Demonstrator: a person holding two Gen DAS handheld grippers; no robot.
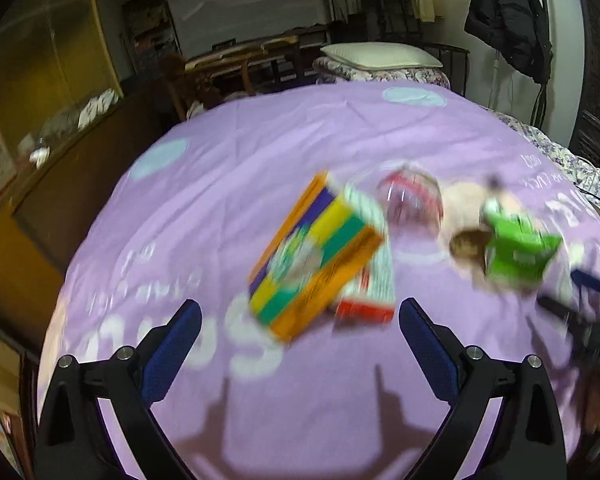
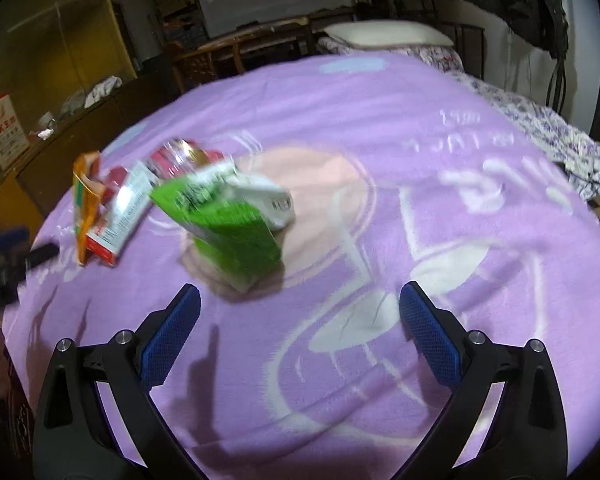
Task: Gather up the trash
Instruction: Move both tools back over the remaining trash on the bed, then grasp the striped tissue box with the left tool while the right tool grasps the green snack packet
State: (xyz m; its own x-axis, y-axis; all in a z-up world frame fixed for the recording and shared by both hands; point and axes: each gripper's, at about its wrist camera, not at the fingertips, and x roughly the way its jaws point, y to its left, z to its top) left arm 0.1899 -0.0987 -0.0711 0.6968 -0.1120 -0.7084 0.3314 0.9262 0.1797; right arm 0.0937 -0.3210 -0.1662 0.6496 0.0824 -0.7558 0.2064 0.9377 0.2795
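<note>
Trash awaits on the purple printed blanket (image 1: pixel 340 128): left gripper (image 1: pixel 300 320) and right gripper (image 2: pixel 300 308), fingers spread and empty, approach the orange-and-yellow cardboard box (image 1: pixel 316 256) at centre frame and the crumpled green carton (image 2: pixel 228 220) for a first pickup.

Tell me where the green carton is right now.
The green cardboard carton lies on the purple blanket, ahead-left of the open right tongs, with the red-and-white box to its left.
</note>
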